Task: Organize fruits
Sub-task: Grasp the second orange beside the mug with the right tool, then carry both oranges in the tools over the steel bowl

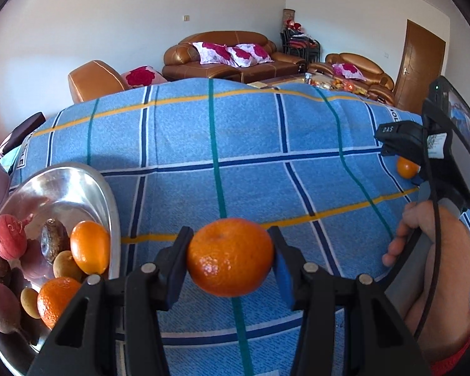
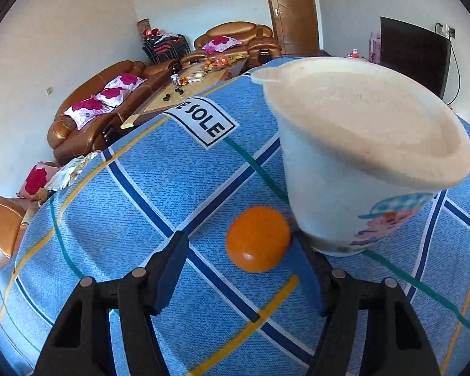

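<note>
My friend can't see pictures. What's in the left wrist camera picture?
The left gripper squeezes a mandarin between its two black fingers above a blue checked cloth. A metal bowl at the left holds mixed fruit. At the right, a hand holds the right gripper near a small orange.

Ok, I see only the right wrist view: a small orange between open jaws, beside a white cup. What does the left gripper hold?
Observer: The left gripper is shut on a mandarin.
Operator: Where should the fruit go? I see no dish here.
Observer: A metal bowl stands to the left of that gripper, already holding citrus and other fruits.
Operator: Is the bowl full?
Observer: No, its far half shows bare metal.
</note>
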Tool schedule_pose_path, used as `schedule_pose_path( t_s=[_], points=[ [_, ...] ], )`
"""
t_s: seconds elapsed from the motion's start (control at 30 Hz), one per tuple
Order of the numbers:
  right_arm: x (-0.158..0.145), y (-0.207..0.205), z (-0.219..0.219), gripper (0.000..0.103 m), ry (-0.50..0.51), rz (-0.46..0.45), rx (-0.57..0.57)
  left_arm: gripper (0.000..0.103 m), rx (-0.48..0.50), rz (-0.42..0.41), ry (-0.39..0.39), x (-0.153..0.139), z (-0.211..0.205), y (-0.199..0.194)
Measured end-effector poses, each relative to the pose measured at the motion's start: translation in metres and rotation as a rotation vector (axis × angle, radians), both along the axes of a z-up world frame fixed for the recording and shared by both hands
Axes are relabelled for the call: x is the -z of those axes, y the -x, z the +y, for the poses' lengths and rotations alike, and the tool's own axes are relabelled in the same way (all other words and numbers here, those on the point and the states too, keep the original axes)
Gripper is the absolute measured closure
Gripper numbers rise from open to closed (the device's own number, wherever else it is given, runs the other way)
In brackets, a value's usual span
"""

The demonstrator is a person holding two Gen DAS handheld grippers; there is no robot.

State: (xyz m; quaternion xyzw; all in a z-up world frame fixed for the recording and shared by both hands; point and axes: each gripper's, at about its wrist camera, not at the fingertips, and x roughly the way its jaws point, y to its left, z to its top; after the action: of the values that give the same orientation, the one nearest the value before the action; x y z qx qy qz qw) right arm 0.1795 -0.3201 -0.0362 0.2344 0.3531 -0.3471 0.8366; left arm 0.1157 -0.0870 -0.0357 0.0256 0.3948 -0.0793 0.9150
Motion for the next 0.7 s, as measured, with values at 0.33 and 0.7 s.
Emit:
schedule_pose_path(
  t_s=[0.33,0.7],
  points=[
    [-0.007,0.0,0.004,0.064,0.059,0.072,-0.095,0.053,0.004,0.001,-0.013,0.0,-0.007,-0.002],
    [-0.027,0.096,0.078,0.064,0.302,-0.045,-0.482,0.053,-0.013,-0.065,-0.029,-0.007,-0.005,0.005]
  ],
)
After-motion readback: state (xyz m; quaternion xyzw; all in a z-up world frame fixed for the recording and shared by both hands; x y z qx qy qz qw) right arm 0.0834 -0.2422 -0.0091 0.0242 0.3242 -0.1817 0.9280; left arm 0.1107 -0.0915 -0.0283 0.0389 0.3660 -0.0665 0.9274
